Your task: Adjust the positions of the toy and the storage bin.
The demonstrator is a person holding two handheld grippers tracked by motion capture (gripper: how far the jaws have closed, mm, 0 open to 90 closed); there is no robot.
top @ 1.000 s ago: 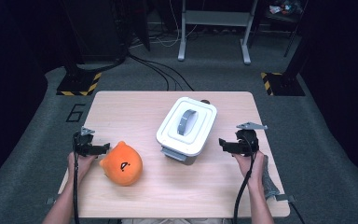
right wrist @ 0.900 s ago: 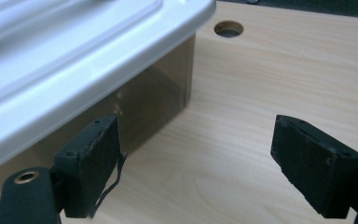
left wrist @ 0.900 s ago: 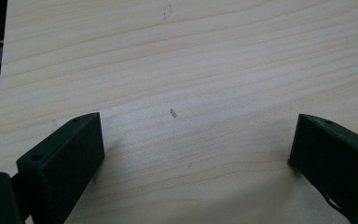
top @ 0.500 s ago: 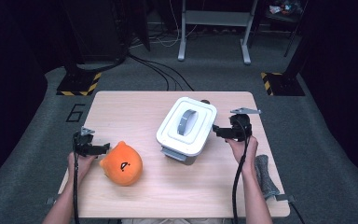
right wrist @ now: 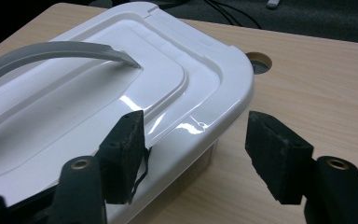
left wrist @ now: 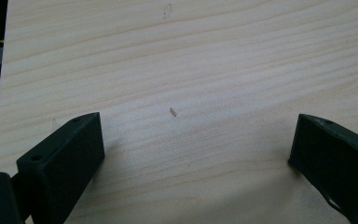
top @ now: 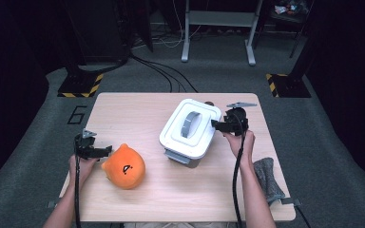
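A white lidded storage box (top: 191, 132) with a grey handle (top: 189, 124) stands right of the table's middle. My right gripper (top: 216, 125) is open at the box's right rim. In the right gripper view its jaws straddle the lid's edge (right wrist: 223, 88), one above the lid and one beside the box wall. An orange plush toy (top: 124, 166) lies at the front left. My left gripper (top: 105, 151) is open just left of the plush, low over bare wood (left wrist: 177, 84), with nothing between its jaws.
A grey cloth (top: 267, 178) lies by the table's right front edge. A round cable hole (right wrist: 258, 61) sits in the tabletop behind the box. Floor cables, black stands and hazard-striped bases surround the table's far side.
My right gripper has moved forward and left from the table's right side up to the box's right rim. The left gripper and the plush have stayed put.
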